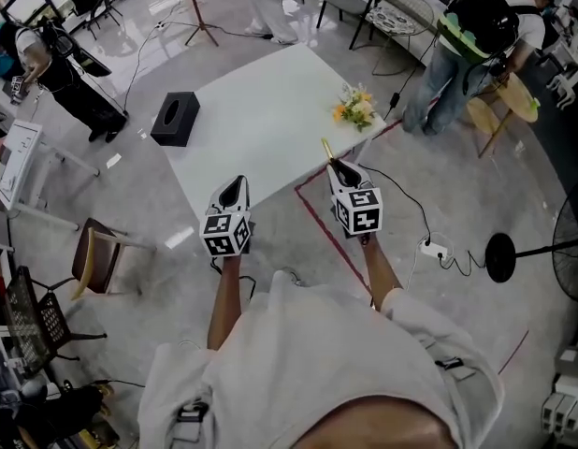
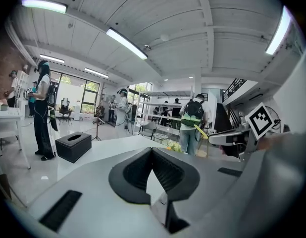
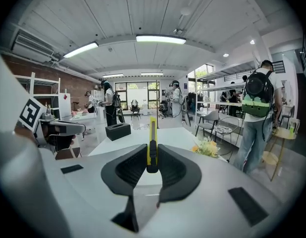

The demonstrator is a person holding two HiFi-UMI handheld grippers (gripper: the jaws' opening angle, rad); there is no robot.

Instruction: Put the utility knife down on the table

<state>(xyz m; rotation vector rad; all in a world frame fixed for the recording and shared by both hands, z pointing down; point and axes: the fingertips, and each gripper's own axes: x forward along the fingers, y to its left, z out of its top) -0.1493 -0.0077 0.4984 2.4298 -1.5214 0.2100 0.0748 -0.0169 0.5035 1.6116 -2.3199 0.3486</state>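
A yellow utility knife (image 3: 152, 142) with a black slider stands upright between the pads of my right gripper (image 3: 152, 168), which is shut on its lower end. In the head view the knife (image 1: 327, 151) pokes out of the right gripper (image 1: 340, 168) just off the near right edge of the white table (image 1: 261, 120). My left gripper (image 1: 235, 191) hovers at the table's near edge. In the left gripper view its pads (image 2: 152, 168) meet with nothing between them.
On the table lie a black tissue box (image 1: 175, 118) at the left and a small flower bunch (image 1: 354, 108) at the right. A person (image 1: 467, 45) with a backpack stands past the right corner. A chair (image 1: 100, 260) stands to my left, and a red floor line (image 1: 322, 223) runs below.
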